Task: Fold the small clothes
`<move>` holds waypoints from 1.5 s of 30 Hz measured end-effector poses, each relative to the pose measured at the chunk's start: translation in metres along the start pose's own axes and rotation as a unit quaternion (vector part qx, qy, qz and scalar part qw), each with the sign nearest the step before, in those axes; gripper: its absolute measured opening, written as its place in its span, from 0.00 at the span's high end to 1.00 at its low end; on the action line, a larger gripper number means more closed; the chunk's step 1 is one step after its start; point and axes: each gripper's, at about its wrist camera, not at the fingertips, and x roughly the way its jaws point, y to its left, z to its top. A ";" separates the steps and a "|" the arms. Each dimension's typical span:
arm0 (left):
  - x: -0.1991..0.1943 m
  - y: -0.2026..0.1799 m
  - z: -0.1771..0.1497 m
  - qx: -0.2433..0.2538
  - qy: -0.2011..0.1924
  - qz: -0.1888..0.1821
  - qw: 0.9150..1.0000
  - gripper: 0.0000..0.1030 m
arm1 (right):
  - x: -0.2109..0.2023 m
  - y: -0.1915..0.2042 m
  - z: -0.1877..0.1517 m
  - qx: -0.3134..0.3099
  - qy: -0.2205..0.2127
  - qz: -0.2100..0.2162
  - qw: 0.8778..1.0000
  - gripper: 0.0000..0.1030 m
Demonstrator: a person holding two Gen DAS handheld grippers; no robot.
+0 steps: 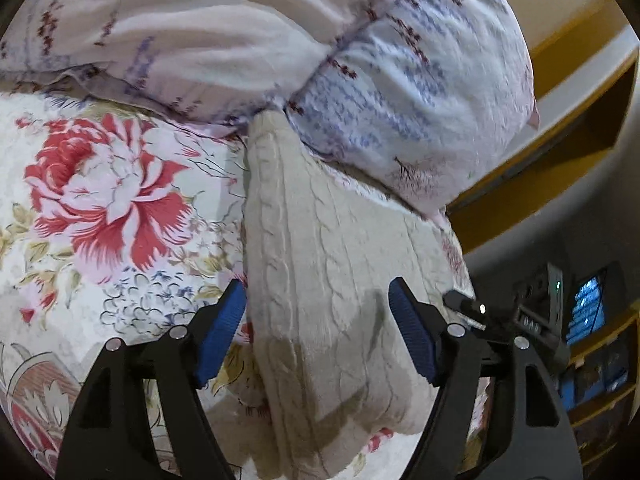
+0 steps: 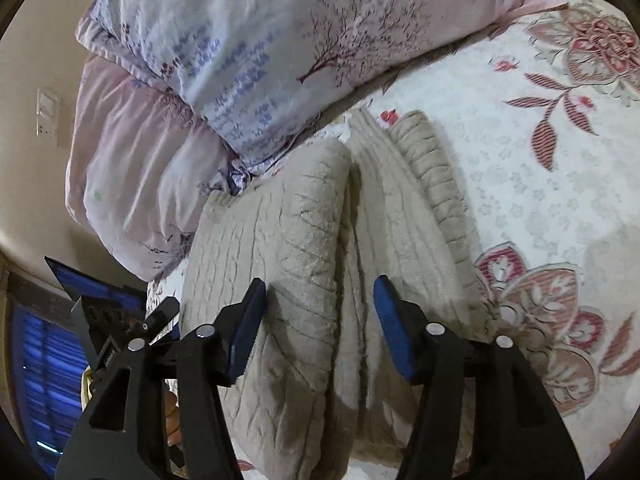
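Bed with a floral sheet (image 1: pixel 100 184), red and pink blooms on white, fills most of both views. Pale pillows (image 2: pixel 248 52) printed with small trees and purple marks are piled at the far side of it, one resting on another.

Beige cable-knit sweater (image 1: pixel 320 264) lies on the sheet, folded into a long narrow bundle, its far end tucked against the pillows. From the right wrist view it shows two long folds side by side with a ribbed edge (image 2: pixel 436 184) along the right.

Left tongs (image 1: pixel 318 332): jaws wide, blue pads either side of the bundle, not pressing on the knit.

Right tongs (image 2: pixel 320 328): jaws partly apart over the folds, pads clear of the fabric, nothing held.
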 end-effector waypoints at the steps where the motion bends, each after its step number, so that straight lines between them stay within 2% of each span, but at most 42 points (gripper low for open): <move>1: 0.003 -0.003 -0.001 0.010 0.002 0.001 1.000 0.29 | 0.001 0.000 0.001 0.001 0.000 0.003 1.000 0.52; 5: 0.010 -0.014 -0.003 0.050 0.004 0.014 0.999 0.26 | 0.009 -0.001 0.010 0.003 -0.005 0.020 1.000 0.57; 8: 0.017 -0.013 -0.004 0.056 0.007 0.015 0.998 0.23 | 0.019 -0.003 0.017 0.009 -0.007 0.016 1.000 0.60; 10: 0.021 -0.012 -0.003 0.051 0.010 0.012 0.999 0.22 | 0.022 0.001 0.019 -0.003 -0.009 0.011 1.000 0.79; 13: 0.017 -0.007 -0.004 0.046 0.011 0.006 0.999 0.20 | 0.014 0.018 0.019 -0.050 -0.041 -0.012 0.998 0.83; 15: 0.013 -0.007 -0.005 0.047 0.007 0.005 0.999 0.20 | -0.001 0.035 0.020 -0.090 -0.080 -0.029 0.992 0.85; 19: 0.009 -0.010 -0.006 0.060 0.003 0.002 0.998 0.20 | -0.031 0.057 0.024 -0.146 -0.147 -0.074 0.976 0.85; 23: 0.012 -0.015 -0.009 0.071 0.012 -0.003 0.997 0.20 | -0.033 0.045 0.026 -0.147 -0.146 -0.127 0.970 0.86; 28: 0.014 -0.022 -0.013 0.085 0.018 -0.011 0.996 0.20 | -0.046 0.044 0.022 -0.159 -0.188 -0.129 0.961 0.86; 32: 0.016 -0.025 -0.015 0.090 0.023 -0.023 0.995 0.20 | -0.038 0.037 0.026 -0.170 -0.180 -0.172 0.953 0.86; 35: 0.019 -0.026 -0.017 0.093 0.030 -0.030 0.995 0.21 | -0.016 0.006 0.036 -0.128 -0.140 -0.192 0.963 0.86; 36: 0.020 -0.027 -0.018 0.093 0.031 -0.032 0.995 0.21 | -0.008 -0.005 0.038 -0.108 -0.122 -0.192 0.968 0.86; 38: 0.022 -0.028 -0.019 0.097 0.036 -0.036 0.994 0.21 | -0.006 -0.015 0.039 -0.086 -0.115 -0.185 0.972 0.80; 39: 0.022 -0.028 -0.020 0.098 0.037 -0.038 0.994 0.21 | -0.010 -0.016 0.039 -0.079 -0.119 -0.181 0.973 0.73; 40: 0.023 -0.028 -0.020 0.098 0.039 -0.041 0.994 0.21 | -0.016 -0.017 0.038 -0.072 -0.123 -0.179 0.973 0.59; 42: 0.024 -0.027 -0.020 0.098 0.043 -0.045 0.993 0.21 | -0.037 -0.020 0.031 -0.057 -0.143 -0.163 0.974 0.41; 45: 0.025 -0.028 -0.021 0.096 0.047 -0.049 0.993 0.21 | -0.063 -0.028 0.019 -0.039 -0.151 -0.125 0.980 0.38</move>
